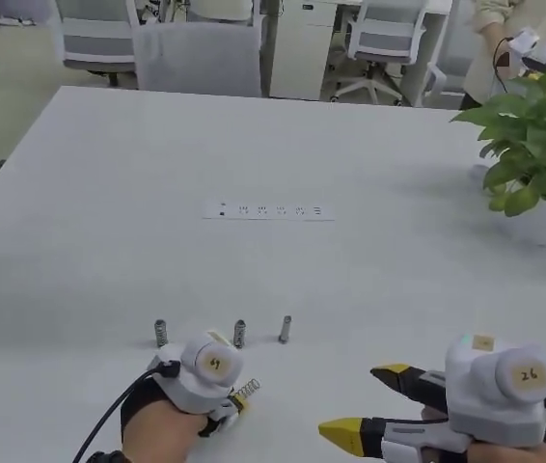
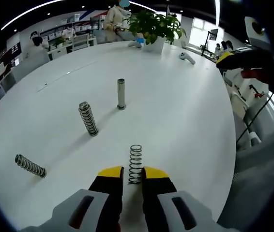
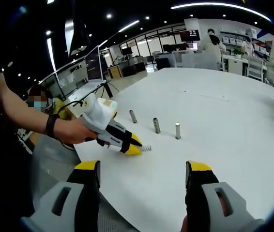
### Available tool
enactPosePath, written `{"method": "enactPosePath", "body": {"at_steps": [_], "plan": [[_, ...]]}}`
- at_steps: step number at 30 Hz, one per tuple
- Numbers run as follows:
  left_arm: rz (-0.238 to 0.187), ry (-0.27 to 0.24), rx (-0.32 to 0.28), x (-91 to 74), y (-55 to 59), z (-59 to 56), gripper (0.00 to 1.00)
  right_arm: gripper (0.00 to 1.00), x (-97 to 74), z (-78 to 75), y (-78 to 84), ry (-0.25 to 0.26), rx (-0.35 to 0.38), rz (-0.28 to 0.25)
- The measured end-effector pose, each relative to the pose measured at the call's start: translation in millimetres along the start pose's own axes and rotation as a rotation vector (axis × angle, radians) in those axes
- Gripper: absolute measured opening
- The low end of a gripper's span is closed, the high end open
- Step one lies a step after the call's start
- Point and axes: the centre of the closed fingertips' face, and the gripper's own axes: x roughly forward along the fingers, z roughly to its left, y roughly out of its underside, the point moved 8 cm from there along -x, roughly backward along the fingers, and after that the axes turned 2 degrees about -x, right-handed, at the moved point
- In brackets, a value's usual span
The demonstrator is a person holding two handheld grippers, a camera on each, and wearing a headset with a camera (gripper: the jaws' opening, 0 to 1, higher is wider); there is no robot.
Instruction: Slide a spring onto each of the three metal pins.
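Note:
Three metal pins stand in a row on the white table (image 1: 254, 270). The left pin (image 1: 160, 333) and middle pin (image 1: 239, 334) each wear a spring. Bare metal shows on the right pin (image 1: 285, 329), also visible in the left gripper view (image 2: 121, 94) and the right gripper view (image 3: 177, 131). My left gripper (image 1: 232, 401) is shut on a loose spring (image 1: 247, 390), which sticks out past its yellow tips (image 2: 135, 164), just short of the pins. To the right of the pins, my right gripper (image 1: 362, 400) is open with nothing between its jaws (image 3: 143, 167).
A flat white power strip (image 1: 269, 211) lies in the middle of the table. A leafy green plant (image 1: 533, 145) stands at the right edge. Office chairs (image 1: 196, 53) line the far side, and a person (image 1: 505, 39) stands at the back right.

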Motion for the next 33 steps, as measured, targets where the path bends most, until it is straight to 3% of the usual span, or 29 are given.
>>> {"method": "enactPosePath", "body": {"at_steps": [4, 12, 23, 33], "plan": [[0.026, 0.001, 0.036, 0.6, -0.3, -0.5, 0.02, 0.70, 0.3, -0.4, 0.6, -0.001, -0.001, 0.003], [0.030, 0.035, 0.023, -4.4, 5.6, -2.3, 0.02, 0.70, 3.3, -0.1, 1.6, -0.016, -0.009, 0.012], [0.002, 0.030, -0.002, -23.7, 16.0, 6.9, 0.01, 0.68, 13.6, 2.1, 0.2, -0.055, -0.030, 0.030], [-0.031, 0.018, 0.011, -43.9, 16.3, 16.3, 0.01, 0.65, 23.6, 8.0, -5.4, -0.092, -0.040, 0.028]]}}
